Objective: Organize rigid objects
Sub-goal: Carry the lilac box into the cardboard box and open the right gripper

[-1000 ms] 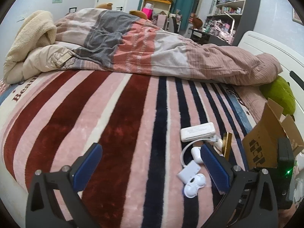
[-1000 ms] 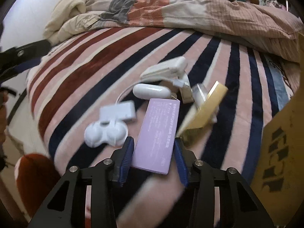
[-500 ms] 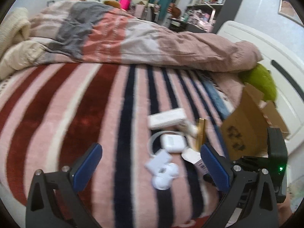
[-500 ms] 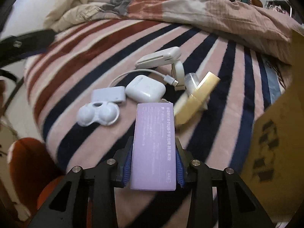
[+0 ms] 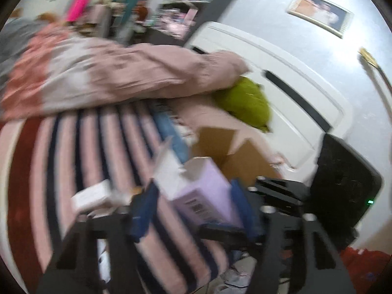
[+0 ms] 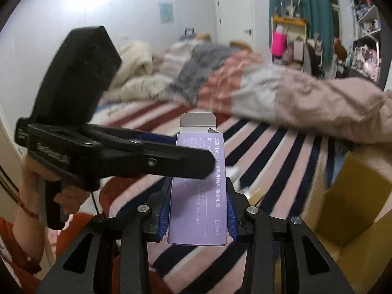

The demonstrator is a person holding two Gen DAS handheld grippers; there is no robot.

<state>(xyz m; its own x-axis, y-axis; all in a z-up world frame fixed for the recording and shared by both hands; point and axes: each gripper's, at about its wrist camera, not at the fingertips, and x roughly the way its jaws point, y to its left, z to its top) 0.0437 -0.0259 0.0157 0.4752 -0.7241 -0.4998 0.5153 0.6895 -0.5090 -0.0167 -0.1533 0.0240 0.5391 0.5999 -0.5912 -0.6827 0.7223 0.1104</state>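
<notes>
My right gripper (image 6: 198,213) is shut on a purple carton (image 6: 198,196), held up above the striped bed with its top flap open. My left gripper (image 5: 193,210) has its blue pads on both sides of the same purple carton (image 5: 203,191); the view is blurred, so contact is unclear. In the right wrist view the left gripper's finger (image 6: 152,159) crosses in front of the carton. An open cardboard box (image 5: 235,154) lies just beyond the carton; it shows at the right edge of the right wrist view (image 6: 355,201).
A white flat item (image 5: 93,196) and other small items lie on the striped blanket (image 5: 61,147). A rumpled duvet (image 6: 269,88) fills the bed's far side. A green cushion (image 5: 245,103) rests against the white headboard (image 5: 294,90).
My right gripper lifted the purple carton off the bed and tilted it upright. My left gripper swung right and closed in around the carton, going from wide open to narrow.
</notes>
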